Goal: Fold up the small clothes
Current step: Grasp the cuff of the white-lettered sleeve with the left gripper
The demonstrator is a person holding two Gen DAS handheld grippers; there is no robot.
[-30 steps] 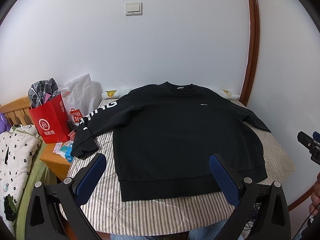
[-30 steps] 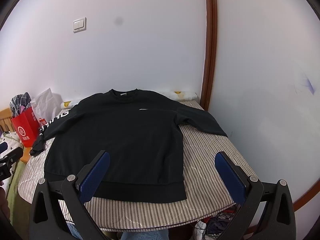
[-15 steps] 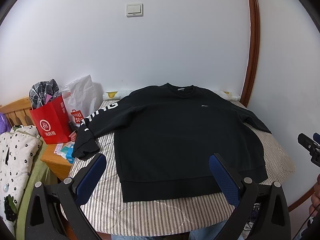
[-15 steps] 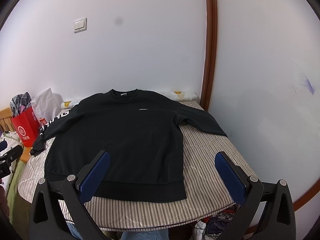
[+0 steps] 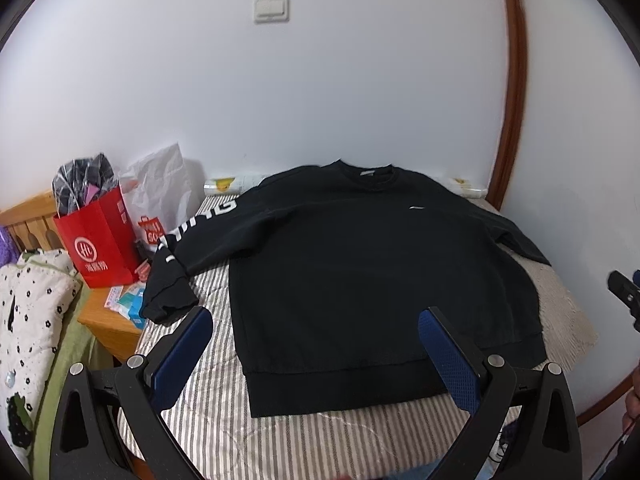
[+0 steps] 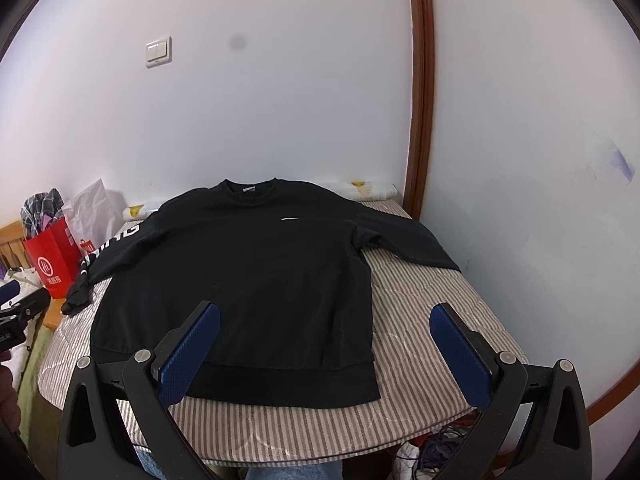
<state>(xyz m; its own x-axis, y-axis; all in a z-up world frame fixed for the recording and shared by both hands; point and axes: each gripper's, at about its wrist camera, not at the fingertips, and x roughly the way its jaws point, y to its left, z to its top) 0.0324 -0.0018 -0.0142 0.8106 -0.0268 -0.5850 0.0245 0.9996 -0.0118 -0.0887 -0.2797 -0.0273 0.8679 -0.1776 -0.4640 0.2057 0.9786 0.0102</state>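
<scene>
Left claw (image 5: 314,330) spread wide and empty, right claw (image 6: 326,326) likewise, both level, side by side

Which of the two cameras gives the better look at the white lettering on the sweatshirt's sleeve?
The left wrist view. There the white lettering on the black sweatshirt runs large down the sleeve toward the cuff. In the right wrist view the same lettering sits small near the picture's left edge, harder to read.
</scene>
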